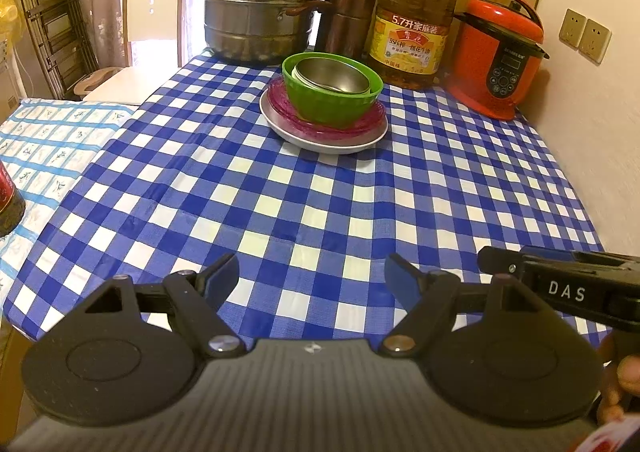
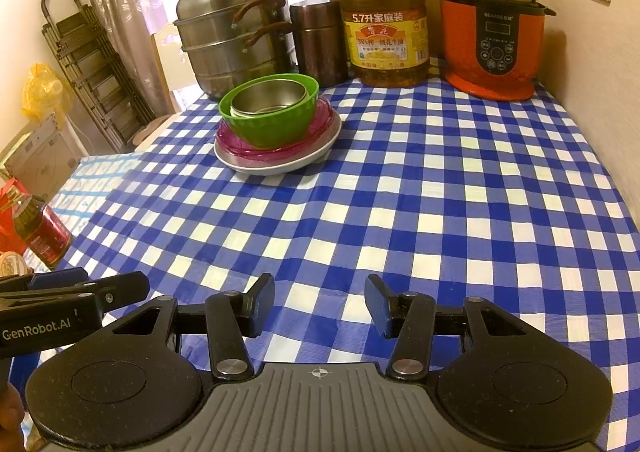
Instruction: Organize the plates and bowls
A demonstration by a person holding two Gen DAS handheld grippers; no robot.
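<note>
A stack of dishes stands at the far side of the checked table: a steel bowl (image 1: 332,76) (image 2: 268,98) nested in a green bowl (image 1: 334,106) (image 2: 272,124), on a pink plate (image 1: 372,120) (image 2: 232,142), on a white plate (image 1: 320,140) (image 2: 276,166). My left gripper (image 1: 312,280) is open over bare cloth, well short of the stack. My right gripper (image 2: 320,302) is open too, jaws narrower, nothing between them. Each gripper shows at the edge of the other's view: the right gripper's body (image 1: 560,284), the left gripper's body (image 2: 72,304).
Behind the stack stand a steel steamer pot (image 1: 260,4) (image 2: 236,36), a brown canister (image 1: 348,24), a big oil bottle (image 1: 414,16) (image 2: 384,16) and a red pressure cooker (image 1: 496,56) (image 2: 492,28). The wall runs along the right. A red-labelled bottle (image 2: 44,228) is at the left.
</note>
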